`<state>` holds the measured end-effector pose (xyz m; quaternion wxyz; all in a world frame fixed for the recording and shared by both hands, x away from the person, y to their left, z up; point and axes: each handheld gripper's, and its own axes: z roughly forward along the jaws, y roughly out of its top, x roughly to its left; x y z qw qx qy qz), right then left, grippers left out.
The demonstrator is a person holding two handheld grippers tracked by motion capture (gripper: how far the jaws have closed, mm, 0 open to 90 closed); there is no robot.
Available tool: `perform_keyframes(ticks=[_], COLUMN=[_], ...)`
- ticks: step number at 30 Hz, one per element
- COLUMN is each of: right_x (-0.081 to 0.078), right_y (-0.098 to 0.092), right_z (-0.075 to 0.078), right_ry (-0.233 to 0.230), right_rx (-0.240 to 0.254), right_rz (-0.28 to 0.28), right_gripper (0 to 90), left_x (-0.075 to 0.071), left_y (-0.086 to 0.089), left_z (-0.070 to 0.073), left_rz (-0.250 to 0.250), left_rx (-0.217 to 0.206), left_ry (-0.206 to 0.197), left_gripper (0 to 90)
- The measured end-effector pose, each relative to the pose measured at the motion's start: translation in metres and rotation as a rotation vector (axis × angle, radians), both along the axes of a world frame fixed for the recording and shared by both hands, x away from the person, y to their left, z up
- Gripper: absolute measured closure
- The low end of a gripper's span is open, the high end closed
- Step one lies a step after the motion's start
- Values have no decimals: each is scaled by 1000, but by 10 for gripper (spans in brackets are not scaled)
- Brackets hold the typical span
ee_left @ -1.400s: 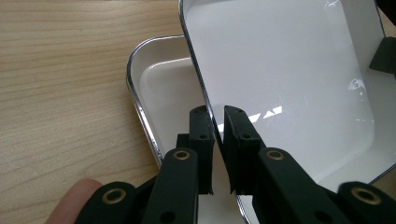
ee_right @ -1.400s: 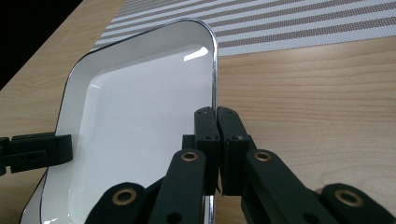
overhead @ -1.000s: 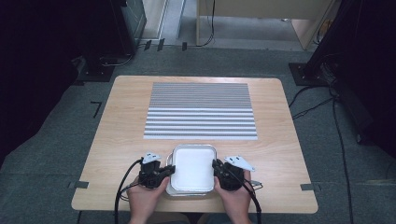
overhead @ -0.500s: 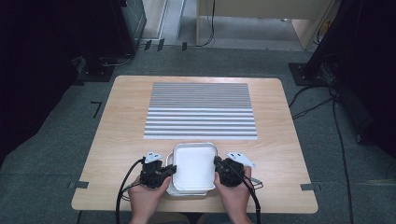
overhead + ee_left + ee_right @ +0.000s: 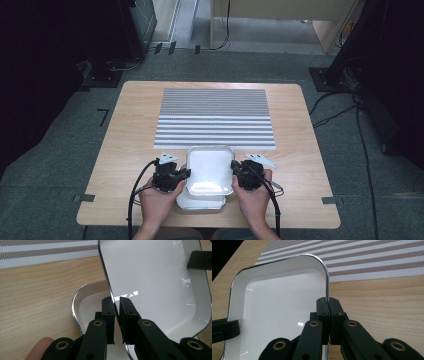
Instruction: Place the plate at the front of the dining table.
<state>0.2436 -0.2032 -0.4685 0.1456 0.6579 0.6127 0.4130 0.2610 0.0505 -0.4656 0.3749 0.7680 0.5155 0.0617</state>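
Observation:
A white tray with a shiny metal rim [image 5: 210, 169] hangs a little above the table, held from both sides. My left gripper [image 5: 184, 174] is shut on its left rim, and my right gripper [image 5: 235, 168] is shut on its right rim. In the left gripper view the pads [image 5: 109, 308] pinch the thin rim of the raised tray [image 5: 155, 285]. A second like tray [image 5: 91, 301] lies below it on the wood. In the right gripper view the closed gripper [image 5: 327, 302] clamps the rim of the tray [image 5: 282, 307]. The lower tray [image 5: 200, 202] peeks out near the front edge.
A grey and white striped mat [image 5: 215, 117] covers the middle and far part of the wooden table [image 5: 130, 135]. Bare wood lies to the left and right of the trays. Cables trail from both grippers toward the person. Dark floor and equipment surround the table.
The upper tray has risen and shifted slightly away from the person with both grippers on it, so the tray beneath it now shows at the front.

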Motion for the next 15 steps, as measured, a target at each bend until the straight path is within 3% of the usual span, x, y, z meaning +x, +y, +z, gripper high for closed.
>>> perform_keyframes(ticks=[3, 15], right_x=[4, 31], right_y=[-1, -6], right_z=[2, 19], right_ry=[14, -19], right_rx=[13, 20], right_rz=[2, 3], right_gripper=[900, 900], left_x=[5, 31], left_y=[0, -2], left_z=[5, 23], left_rz=[-1, 4], left_rx=[-5, -24], left_ry=[-2, -38], left_gripper=[842, 847])
